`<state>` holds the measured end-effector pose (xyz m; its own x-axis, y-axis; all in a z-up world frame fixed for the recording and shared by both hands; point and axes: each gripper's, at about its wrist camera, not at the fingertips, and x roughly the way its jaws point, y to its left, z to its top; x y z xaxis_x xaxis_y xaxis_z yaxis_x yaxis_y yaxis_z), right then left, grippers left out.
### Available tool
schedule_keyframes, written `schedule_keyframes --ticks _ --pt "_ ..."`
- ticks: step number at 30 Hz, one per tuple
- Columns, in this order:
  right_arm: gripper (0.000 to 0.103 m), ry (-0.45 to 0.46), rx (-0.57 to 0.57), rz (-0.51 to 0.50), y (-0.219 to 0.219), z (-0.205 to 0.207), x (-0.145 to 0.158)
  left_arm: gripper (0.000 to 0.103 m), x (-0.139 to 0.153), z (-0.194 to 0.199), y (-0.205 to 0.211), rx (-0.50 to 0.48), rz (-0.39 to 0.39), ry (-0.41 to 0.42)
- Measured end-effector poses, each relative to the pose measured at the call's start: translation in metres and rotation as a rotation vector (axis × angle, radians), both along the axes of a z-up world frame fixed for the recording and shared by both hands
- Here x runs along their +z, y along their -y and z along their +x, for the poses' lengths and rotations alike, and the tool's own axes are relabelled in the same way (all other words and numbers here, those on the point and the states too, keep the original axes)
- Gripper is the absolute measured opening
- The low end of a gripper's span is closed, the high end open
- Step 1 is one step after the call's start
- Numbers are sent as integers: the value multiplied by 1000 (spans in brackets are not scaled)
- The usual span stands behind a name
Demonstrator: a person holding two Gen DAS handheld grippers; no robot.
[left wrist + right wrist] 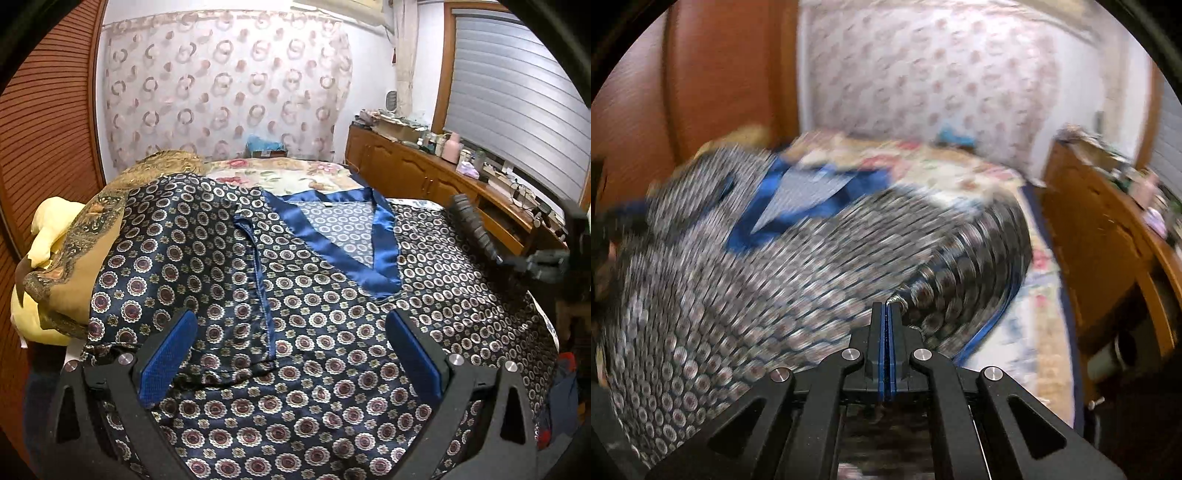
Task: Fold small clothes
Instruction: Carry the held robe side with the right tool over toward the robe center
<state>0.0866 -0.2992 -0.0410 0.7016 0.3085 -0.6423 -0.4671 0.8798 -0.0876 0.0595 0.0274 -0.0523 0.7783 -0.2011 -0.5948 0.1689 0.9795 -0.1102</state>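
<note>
A navy satin top (295, 332) with round medallion print and a shiny blue V-neck band (384, 251) lies spread on the bed. Its left sleeve (207, 229) is folded in across the chest. My left gripper (291, 350) hovers open above the lower front, nothing between its blue pads (166, 362). The right wrist view is blurred by motion. There, my right gripper (887, 306) is shut on a pinch of the top's (775, 277) right-hand edge, and the cloth is lifted into a fold. The right gripper's dark body (476, 229) shows at the right edge of the left wrist view.
A brown patterned cloth (74, 251) and a yellow bundle (48, 229) lie at the bed's left edge. The floral bedsheet (288, 177) runs to the far wall. A wooden sideboard (424, 170) crowded with small items lines the right side. A wooden wardrobe door (37, 129) stands left.
</note>
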Motion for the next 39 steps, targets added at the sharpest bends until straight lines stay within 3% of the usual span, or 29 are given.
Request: schedule_keyframes --ticks 4,8,11,13,15,19,24,27,32,36,39 --pt "1 -62 43 7 -17 -5 -26 103 1 -7 4 -14 -5 10" --pt "6 -55 16 7 -15 -6 -28 103 5 -12 11 -33 -3 24" --pt "18 -42 12 30 -16 -14 -13 103 8 -15 15 -42 -7 31" --pt "37 -20 14 44 -17 -17 2 103 10 -17 17 -46 -10 34" --pt "44 13 1 53 -13 -19 11 103 10 -18 19 -52 -8 36" --pt "44 2 -42 67 -1 -8 12 102 9 -19 22 -59 -6 35" --pt "43 -102 -82 97 5 29 -9 103 6 -18 21 -58 -7 21" --pt "39 -156 -98 130 7 41 -16 103 3 -18 19 -56 -8 12" --pt "30 -170 -86 116 0 45 -16 103 0 -18 18 -56 -10 6" --pt "15 -184 -54 108 1 51 -18 103 -1 -19 17 -56 -12 7" --pt "15 -201 8 112 -14 51 -18 103 -1 -19 17 -54 -14 5"
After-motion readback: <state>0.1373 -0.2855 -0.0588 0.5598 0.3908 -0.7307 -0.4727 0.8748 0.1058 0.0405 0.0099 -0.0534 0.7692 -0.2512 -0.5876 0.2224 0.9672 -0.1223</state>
